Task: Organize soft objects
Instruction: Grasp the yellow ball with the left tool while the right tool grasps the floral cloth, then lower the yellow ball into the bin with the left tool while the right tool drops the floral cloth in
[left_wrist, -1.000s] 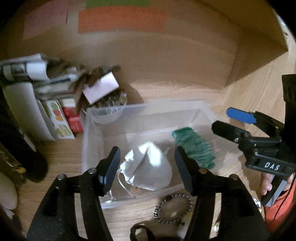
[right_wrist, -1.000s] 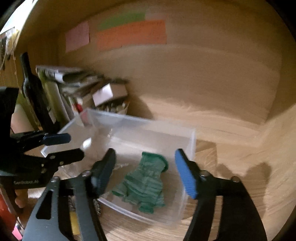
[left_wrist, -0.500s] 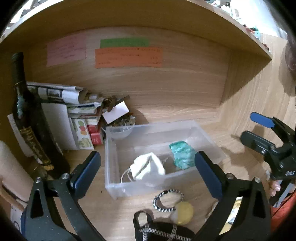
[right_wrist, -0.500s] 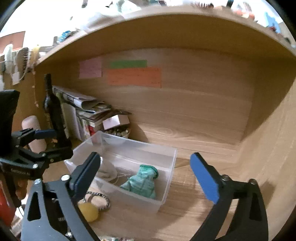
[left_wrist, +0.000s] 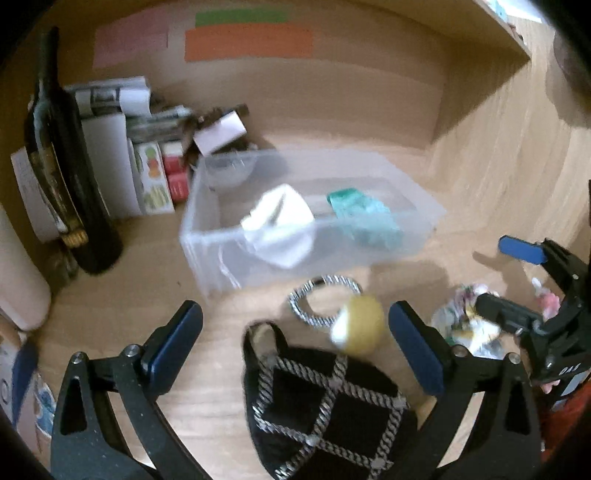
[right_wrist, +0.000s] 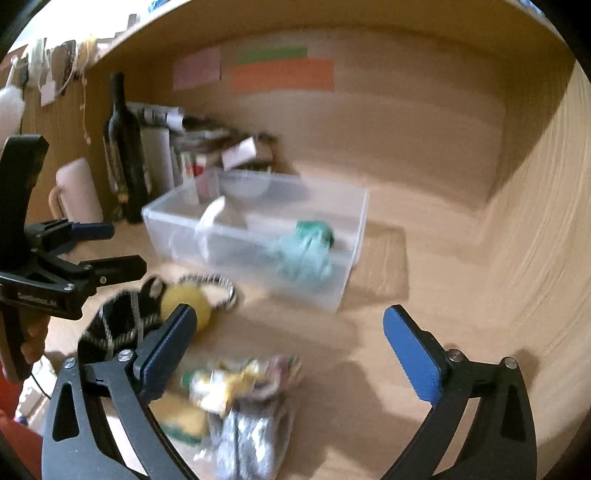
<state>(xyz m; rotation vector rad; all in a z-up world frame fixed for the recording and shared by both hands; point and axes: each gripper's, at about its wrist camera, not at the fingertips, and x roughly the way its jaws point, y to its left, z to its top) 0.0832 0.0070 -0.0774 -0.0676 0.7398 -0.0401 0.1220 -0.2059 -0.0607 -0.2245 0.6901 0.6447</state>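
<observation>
A clear plastic bin (left_wrist: 424, 199) (right_wrist: 354, 221) holds a white face mask (left_wrist: 280, 225) (right_wrist: 210, 218) and a green knitted glove (left_wrist: 365, 218) (right_wrist: 306, 247). In front of it lie a black-and-white hair band (left_wrist: 317, 299) (right_wrist: 221, 284), a yellow soft ball (left_wrist: 360, 325) (right_wrist: 186, 301) and a black patterned pouch (left_wrist: 332, 410) (right_wrist: 114, 325). A multicoloured soft bundle (right_wrist: 243, 398) (left_wrist: 465, 325) lies nearer. My left gripper (left_wrist: 295, 343) (right_wrist: 107, 251) is open and empty above the pouch. My right gripper (right_wrist: 288, 354) (left_wrist: 506, 273) is open and empty above the bundle.
A dark wine bottle (left_wrist: 62, 155) (right_wrist: 123, 147), stacked papers and boxes (left_wrist: 147, 147) and a small bowl of odds (left_wrist: 229, 162) stand left of the bin. A pale cylinder (right_wrist: 77, 192) stands at the far left. Wooden walls close the back and right.
Both grippers have drawn back from the bin and lowered toward the loose items in front. Their jaws opened wide a second ago and stay open.
</observation>
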